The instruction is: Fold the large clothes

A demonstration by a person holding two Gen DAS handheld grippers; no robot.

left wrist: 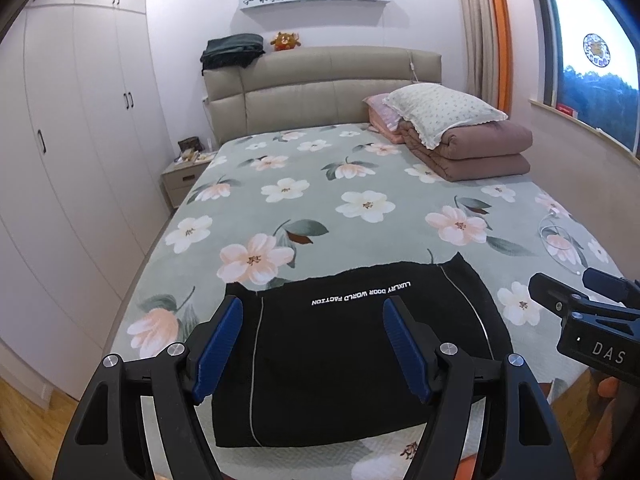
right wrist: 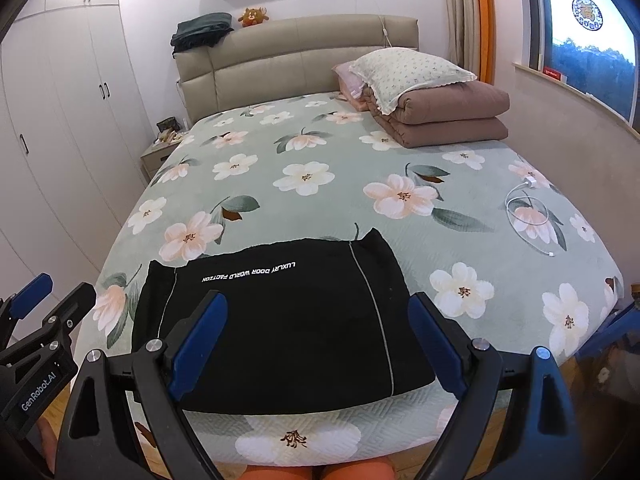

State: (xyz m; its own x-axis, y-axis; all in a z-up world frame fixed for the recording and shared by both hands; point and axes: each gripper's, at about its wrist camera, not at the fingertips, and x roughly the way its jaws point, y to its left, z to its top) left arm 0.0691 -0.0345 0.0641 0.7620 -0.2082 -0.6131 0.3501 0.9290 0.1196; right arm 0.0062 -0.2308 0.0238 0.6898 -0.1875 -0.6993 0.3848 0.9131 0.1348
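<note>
Garment [left wrist: 344, 356] folded on bed [left wrist: 320, 208] | L gripper [left wrist: 314, 346] & R gripper [right wrist: 316, 344] jaws spread – hovering above it, empty

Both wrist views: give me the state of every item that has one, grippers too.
Garment: folded into a flat rectangle at the bed's near edge.
Left gripper: open, empty.
Right gripper: open, empty.
Quilt: folded, stacked at the far right.
Pillow: resting on the quilt.
Cable: loosely coiled on the bed.
Wardrobe: doors closed.
</note>
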